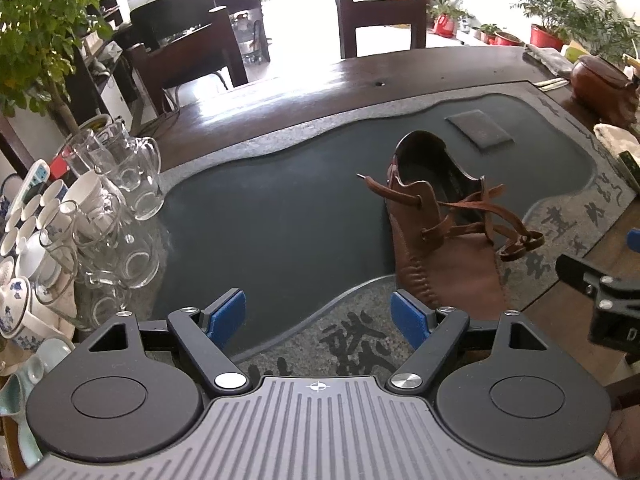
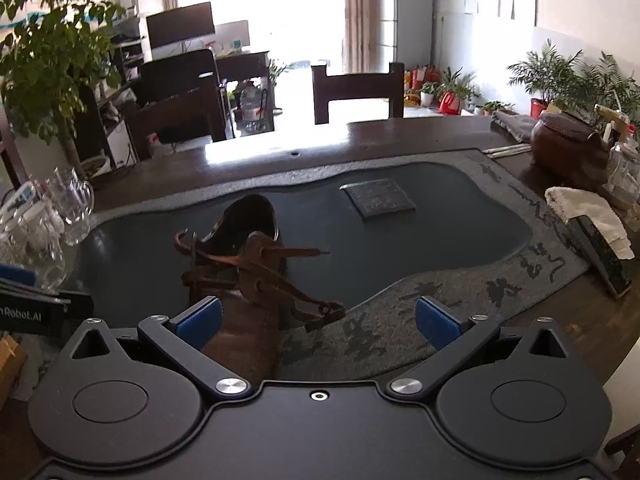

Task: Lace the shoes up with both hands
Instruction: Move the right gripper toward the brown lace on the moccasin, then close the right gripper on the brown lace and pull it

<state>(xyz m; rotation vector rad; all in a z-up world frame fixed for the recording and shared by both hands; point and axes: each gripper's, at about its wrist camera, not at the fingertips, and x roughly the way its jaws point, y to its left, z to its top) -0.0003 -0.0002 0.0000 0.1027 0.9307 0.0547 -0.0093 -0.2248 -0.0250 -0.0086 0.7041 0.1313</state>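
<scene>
A brown leather shoe (image 1: 444,264) stands on the dark stone tea tray (image 1: 280,224), toe toward me. Its brown leather lace (image 1: 476,204) runs loosely through the eyelets; one end sticks out to the left (image 1: 368,178) and a tangle of loops hangs on the right (image 1: 520,242). My left gripper (image 1: 318,318) is open, low and to the left of the toe, holding nothing. In the right wrist view the shoe (image 2: 240,320) sits just ahead of my right gripper (image 2: 318,318), which is open and empty. A lace end (image 2: 316,252) points right; loops (image 2: 320,312) lie between the fingers' line.
Glass pitchers (image 1: 132,176) and several cups and a teapot (image 1: 24,312) crowd the left edge. A small dark slab (image 1: 480,130) lies on the tray behind the shoe. A brown clay pot (image 2: 564,140), a white cloth (image 2: 588,212) and a dark box (image 2: 600,256) stand at right. A chair (image 2: 358,92) is beyond the table.
</scene>
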